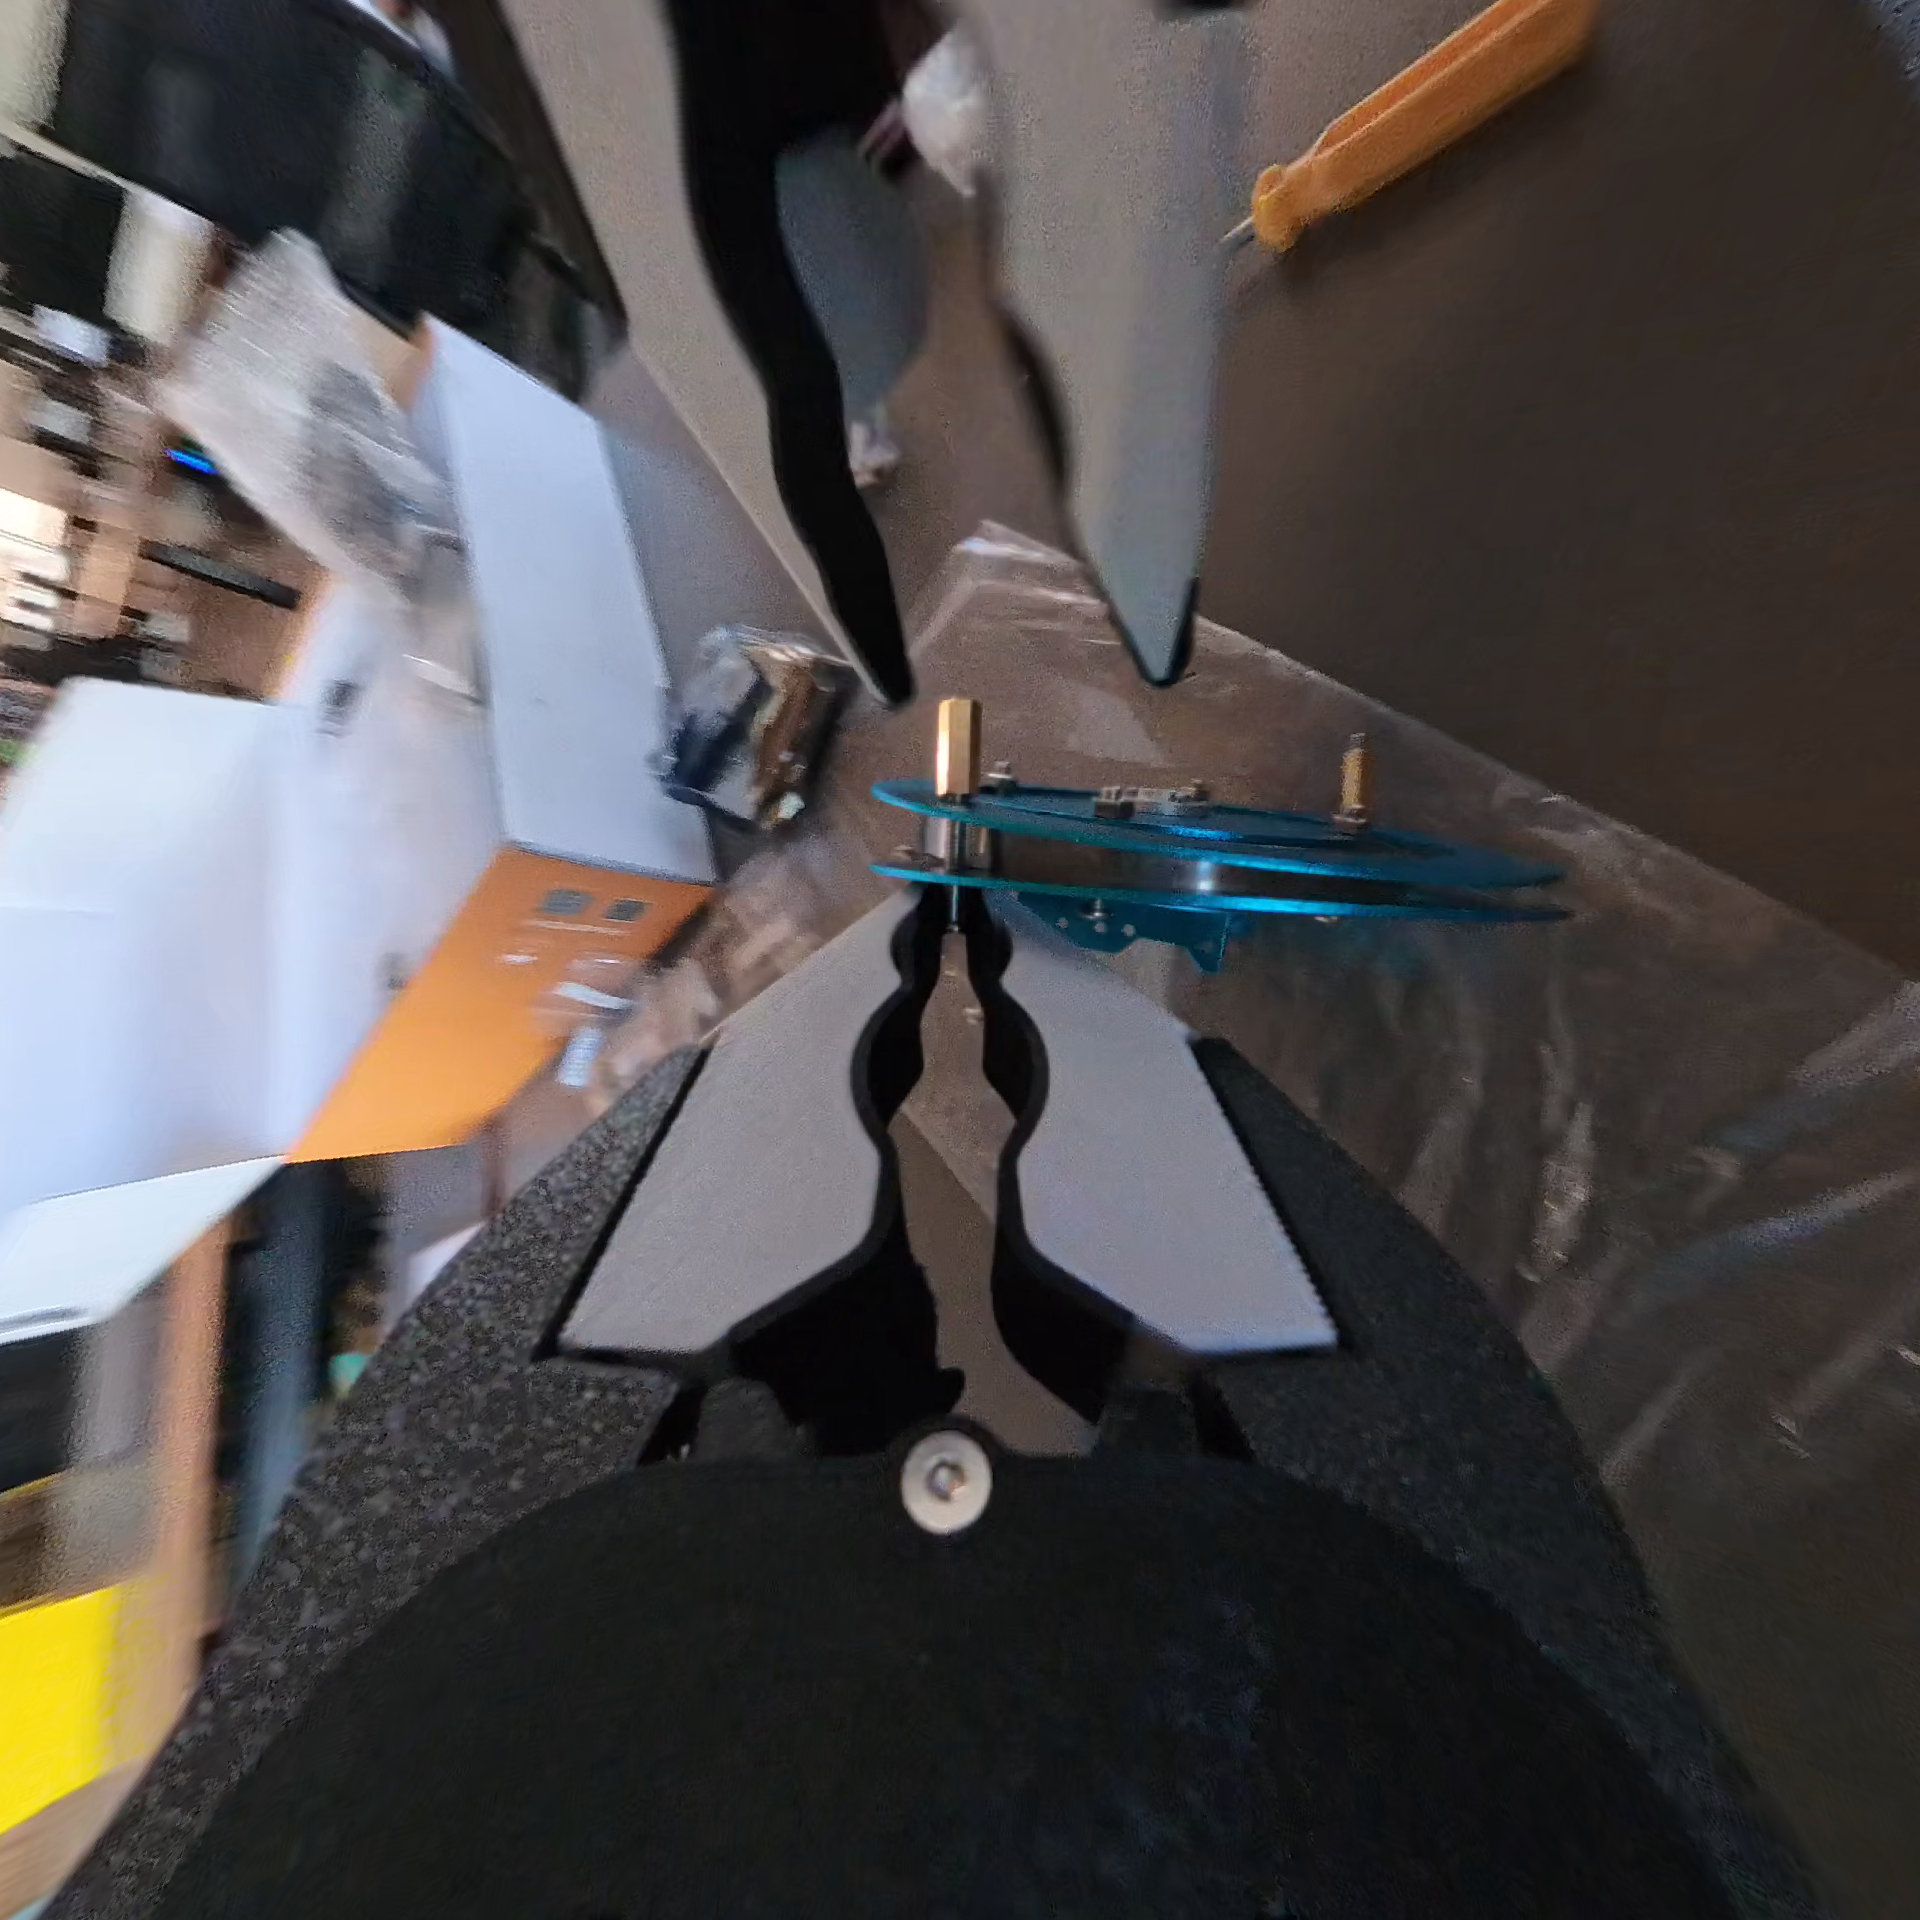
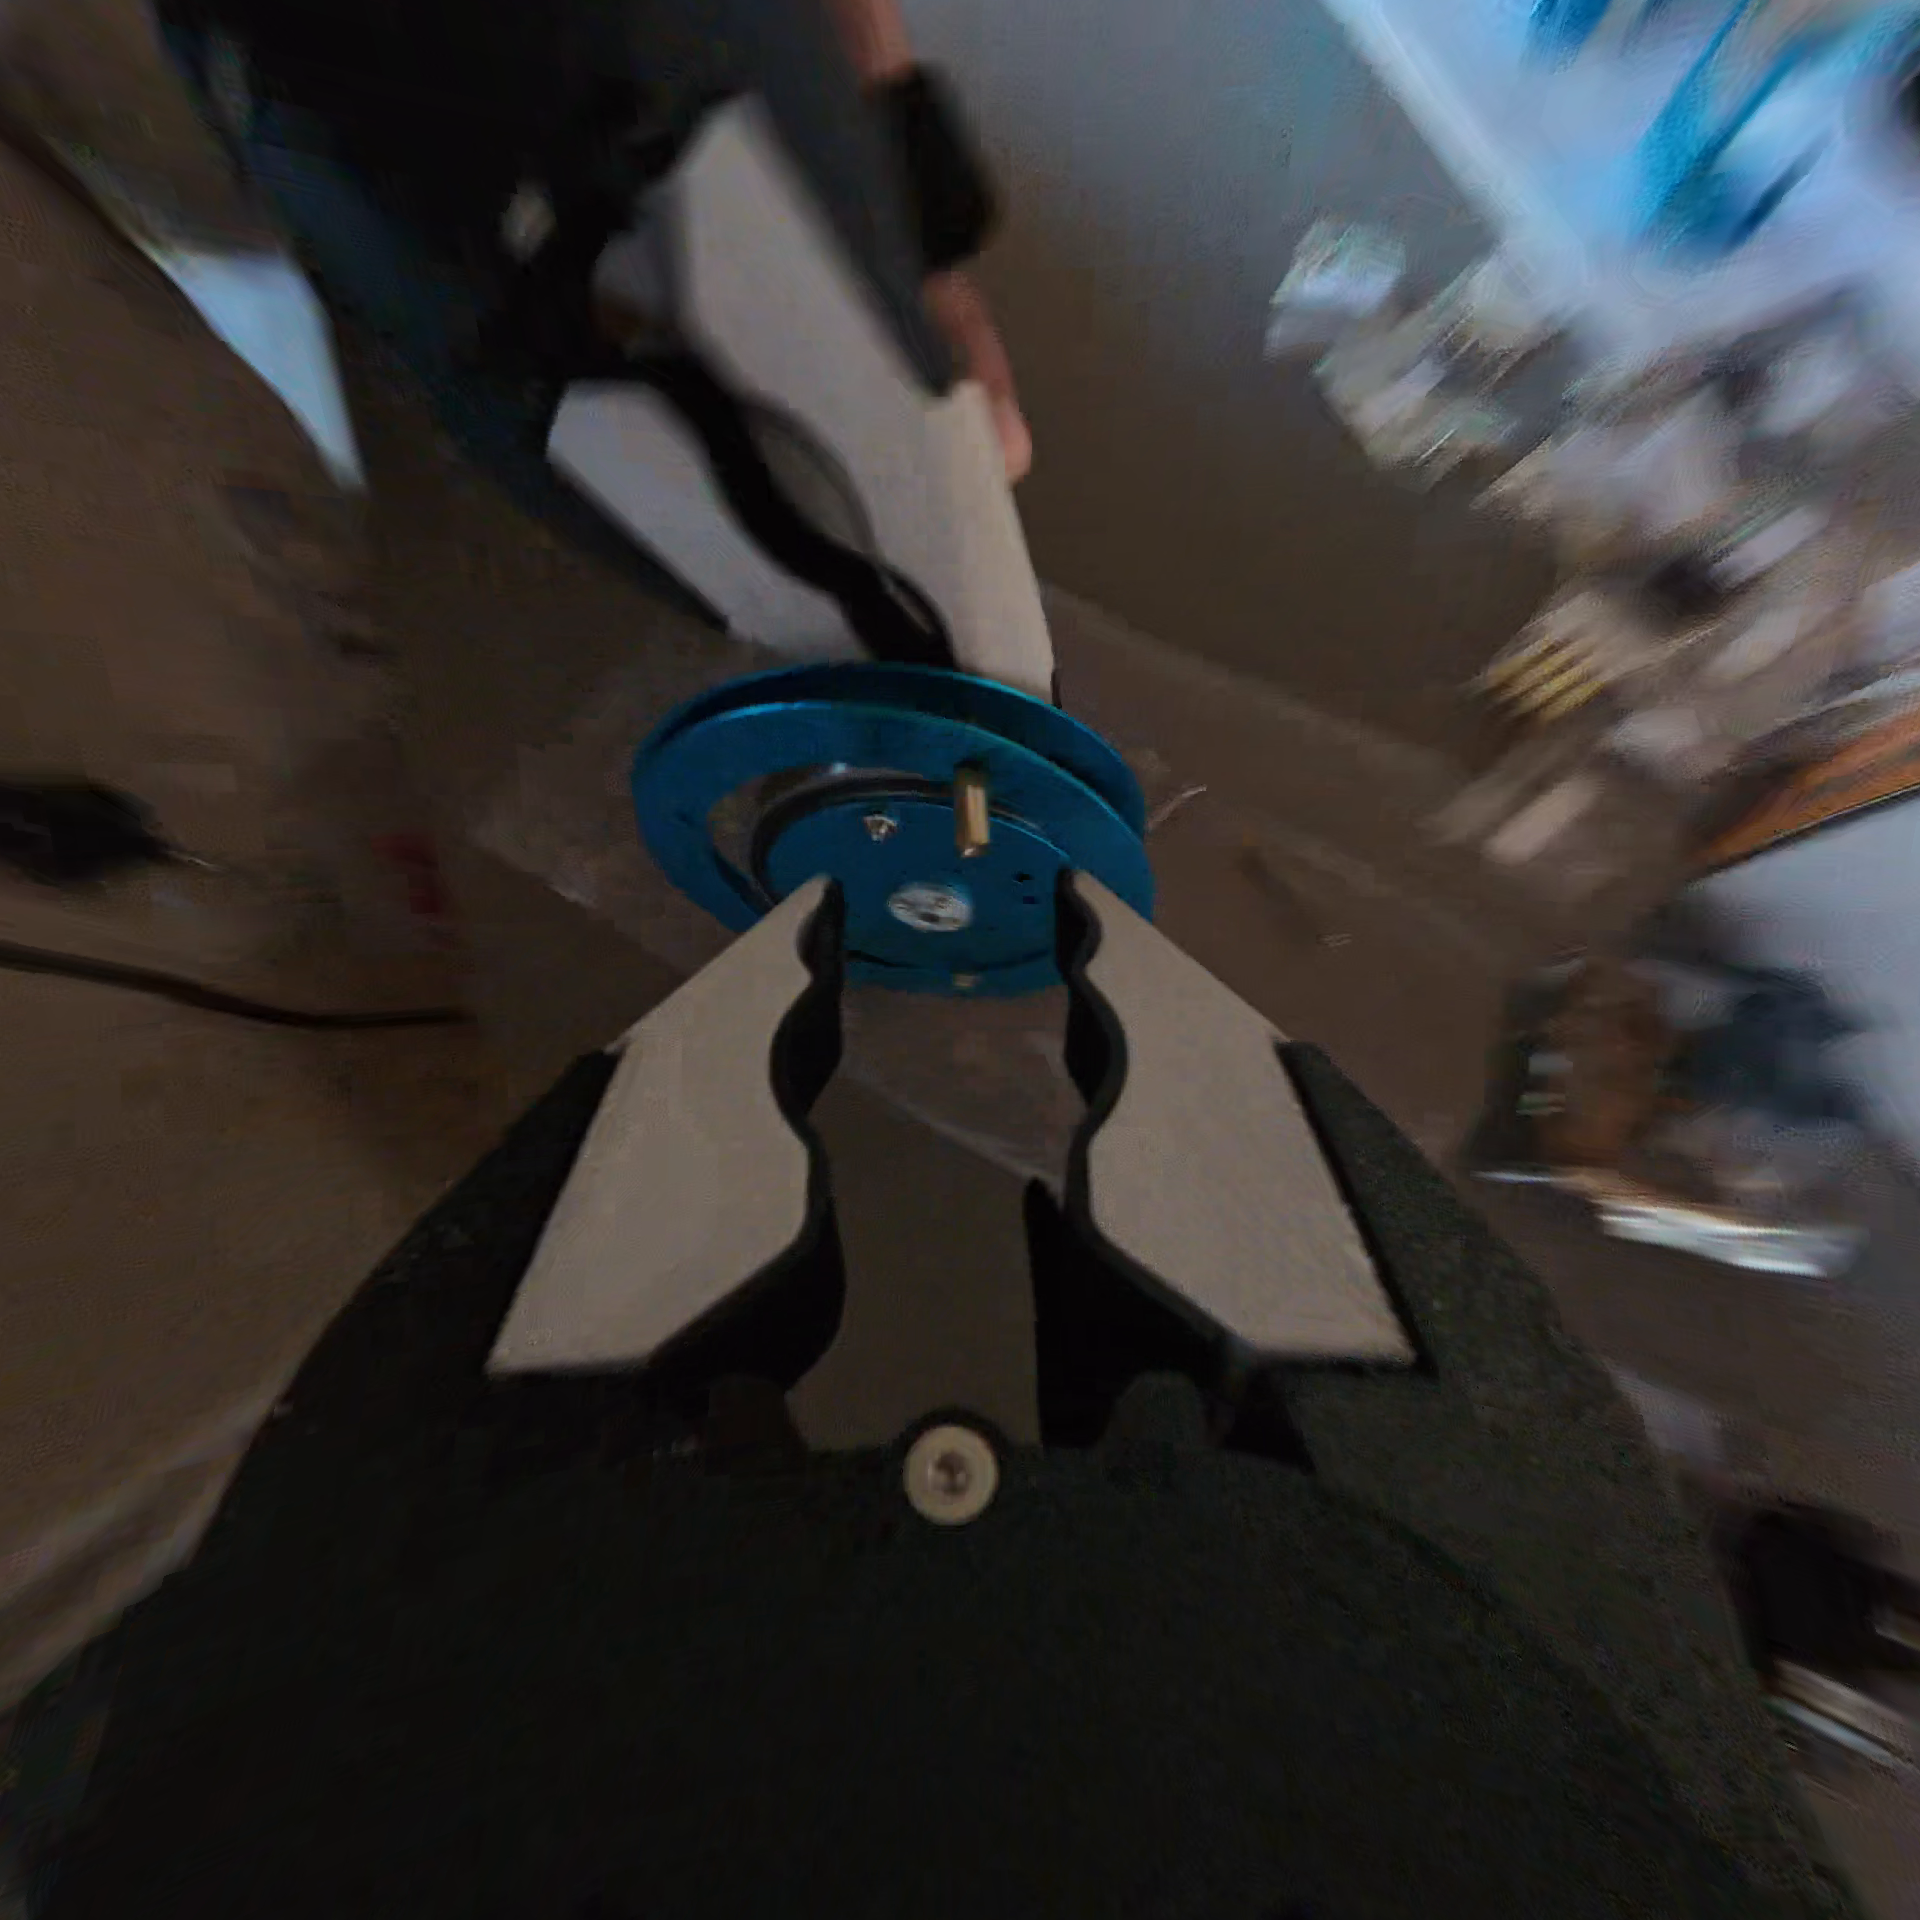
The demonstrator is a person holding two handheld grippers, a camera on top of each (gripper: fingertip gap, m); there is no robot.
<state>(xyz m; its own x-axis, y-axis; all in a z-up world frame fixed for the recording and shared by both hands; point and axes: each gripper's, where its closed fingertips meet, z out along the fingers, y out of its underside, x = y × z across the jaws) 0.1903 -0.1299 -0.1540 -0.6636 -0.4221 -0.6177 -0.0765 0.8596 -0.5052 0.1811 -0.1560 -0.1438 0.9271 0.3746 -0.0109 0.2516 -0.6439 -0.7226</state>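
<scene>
Blue disc assy (image 1: pixel 1216 847): anodised-look metal, satin sheen; brass standoffs (image 1: pixel 956 750) glossy. Left gripper (image 1: pixel 951 920) and right gripper (image 2: pixel 940 914): matt grey finger faces, rough speckled black plastic body. Orange tool handle (image 1: pixel 1423 109): smooth plastic. Tabletop (image 1: pixel 1610 520): matt brown.

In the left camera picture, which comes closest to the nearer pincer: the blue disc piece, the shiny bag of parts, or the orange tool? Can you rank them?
Measured from the left gripper:
1. Blue disc assembly: right at the fingertips, which pinch a thin post under its left edge.
2. Shiny bag of parts: a little beyond, to the upper left.
3. Orange-handled tool: farthest, lying on the table at the top right.
</scene>
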